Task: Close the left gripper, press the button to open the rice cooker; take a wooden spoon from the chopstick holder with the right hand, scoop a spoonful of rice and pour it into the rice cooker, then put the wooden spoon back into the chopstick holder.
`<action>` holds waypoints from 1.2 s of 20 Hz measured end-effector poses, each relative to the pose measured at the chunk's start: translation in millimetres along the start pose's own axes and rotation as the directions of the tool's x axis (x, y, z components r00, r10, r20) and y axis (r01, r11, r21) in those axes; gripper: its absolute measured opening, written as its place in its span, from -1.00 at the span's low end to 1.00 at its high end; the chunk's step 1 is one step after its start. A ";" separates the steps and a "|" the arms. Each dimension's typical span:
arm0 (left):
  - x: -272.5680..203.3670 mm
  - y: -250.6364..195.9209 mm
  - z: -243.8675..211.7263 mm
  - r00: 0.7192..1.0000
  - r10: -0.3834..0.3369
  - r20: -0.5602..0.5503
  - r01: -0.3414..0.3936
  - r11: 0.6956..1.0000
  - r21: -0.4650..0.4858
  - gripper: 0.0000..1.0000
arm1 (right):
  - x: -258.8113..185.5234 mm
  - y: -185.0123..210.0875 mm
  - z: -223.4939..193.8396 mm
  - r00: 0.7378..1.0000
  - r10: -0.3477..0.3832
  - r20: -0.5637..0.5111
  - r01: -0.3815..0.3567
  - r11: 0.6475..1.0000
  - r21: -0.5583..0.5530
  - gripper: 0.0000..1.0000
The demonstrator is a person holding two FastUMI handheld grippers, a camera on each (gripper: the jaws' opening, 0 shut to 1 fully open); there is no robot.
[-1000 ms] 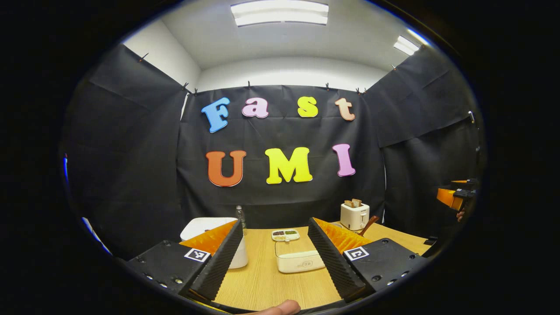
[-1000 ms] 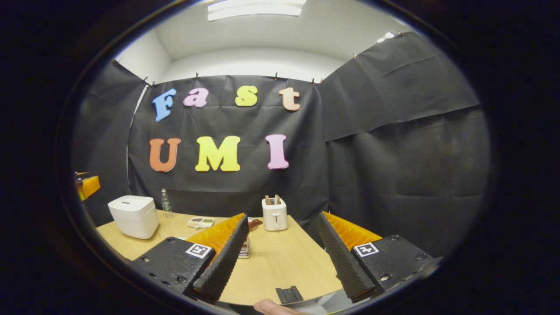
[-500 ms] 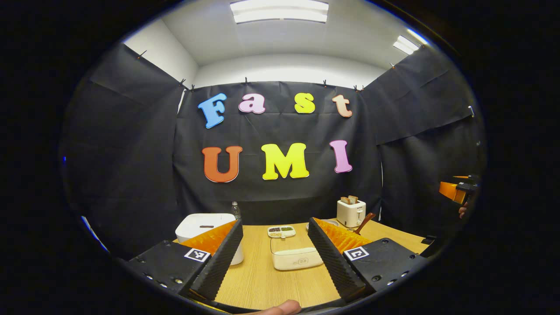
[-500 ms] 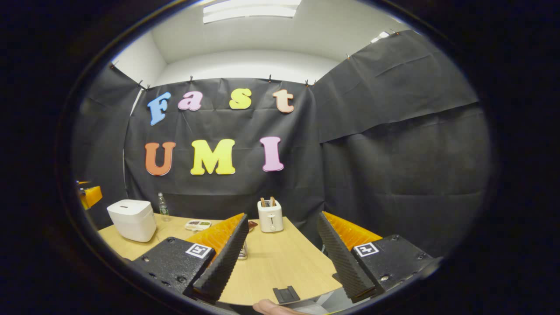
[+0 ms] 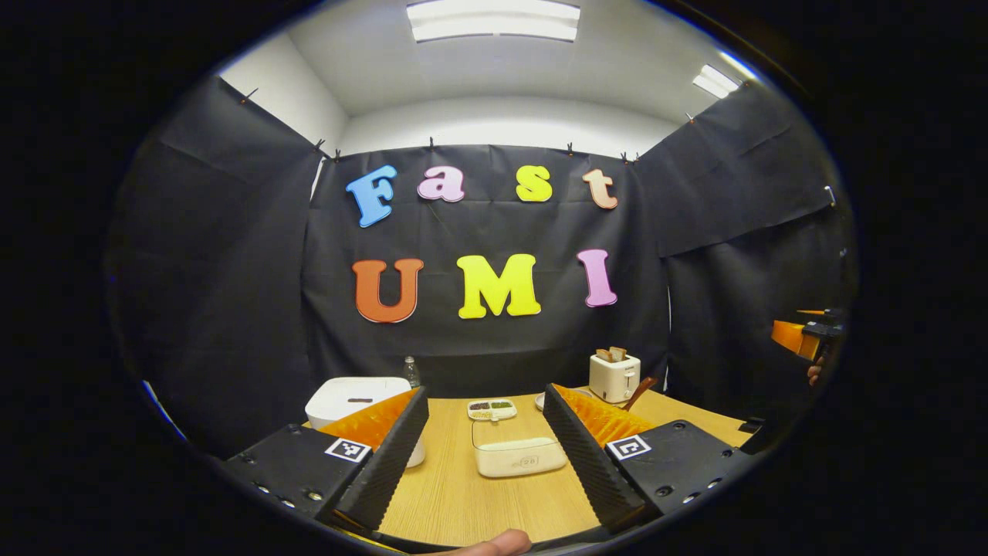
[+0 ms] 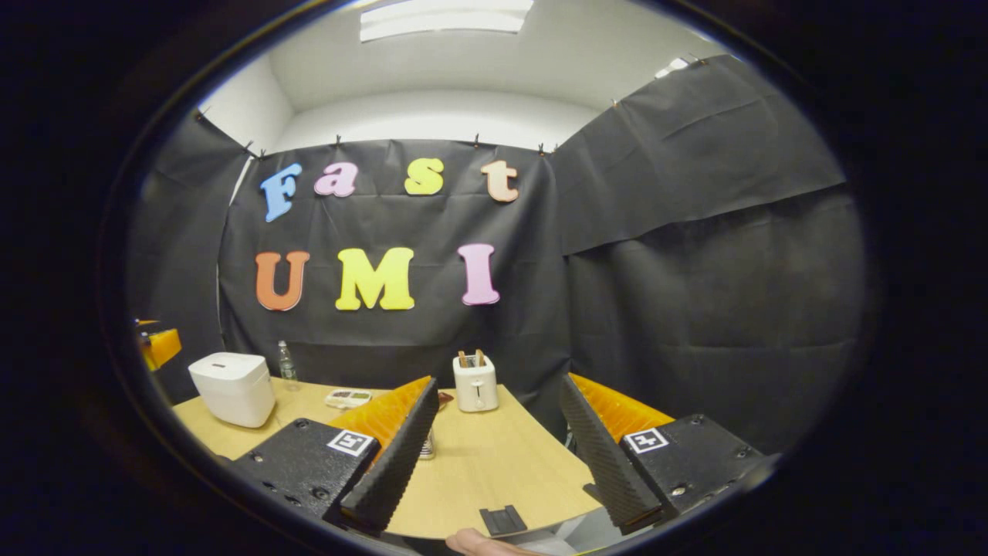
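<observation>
The white rice cooker (image 5: 351,395) stands closed at the table's left, partly behind one finger of my left gripper (image 5: 485,395), which is open and empty, held back from the table. The same cooker (image 6: 231,388) lies far left in the right gripper view. A lidded white rice box (image 5: 519,455) sits mid-table between the left fingers. The wooden spoon's handle (image 5: 641,392) sticks up by the toaster. My right gripper (image 6: 499,384) is open and empty; the chopstick holder (image 6: 427,445) peeks from behind its left finger.
A white toaster (image 6: 475,382) with bread stands at the back. A small tray of grains (image 5: 491,409) and a water bottle (image 5: 409,372) sit near the wall. The wooden table (image 6: 502,455) ends close below the right gripper, with a small black clip (image 6: 502,519) at its edge.
Both views have drifted a little, with the table objects sliding slightly left. Both grippers stay open and hold nothing.
</observation>
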State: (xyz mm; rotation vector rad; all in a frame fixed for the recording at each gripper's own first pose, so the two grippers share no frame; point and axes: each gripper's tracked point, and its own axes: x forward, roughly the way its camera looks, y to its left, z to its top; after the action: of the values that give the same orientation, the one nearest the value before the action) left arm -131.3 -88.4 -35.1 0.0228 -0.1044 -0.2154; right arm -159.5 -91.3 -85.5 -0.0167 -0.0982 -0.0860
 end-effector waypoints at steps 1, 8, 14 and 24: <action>0.0 -0.8 -0.4 1.000 -0.002 0.001 0.002 1.000 -0.004 0.91 | -0.8 -0.6 0.4 1.000 -0.002 0.002 0.002 1.000 -0.003 1.00; -3.2 -5.0 -3.2 1.000 -0.006 -0.018 0.006 1.000 -0.002 0.91 | -0.3 -1.8 -0.2 1.000 -0.007 0.014 0.007 1.000 0.008 1.00; -8.1 -10.4 -1.7 1.000 -0.017 -0.004 0.017 1.000 0.004 0.91 | -2.4 14.8 1.7 0.999 0.023 0.030 -0.023 1.000 0.003 0.99; -5.6 9.6 -13.9 0.997 0.069 -0.027 -0.069 0.998 0.010 0.91 | 23.2 80.4 3.8 0.987 0.155 0.052 -0.153 0.987 -0.042 1.00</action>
State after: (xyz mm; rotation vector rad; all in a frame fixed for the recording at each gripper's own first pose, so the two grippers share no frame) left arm -133.3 -77.7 -49.2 0.0307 -0.0784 -0.1454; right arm -129.9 -13.1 -80.5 -0.0640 -0.1505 0.0670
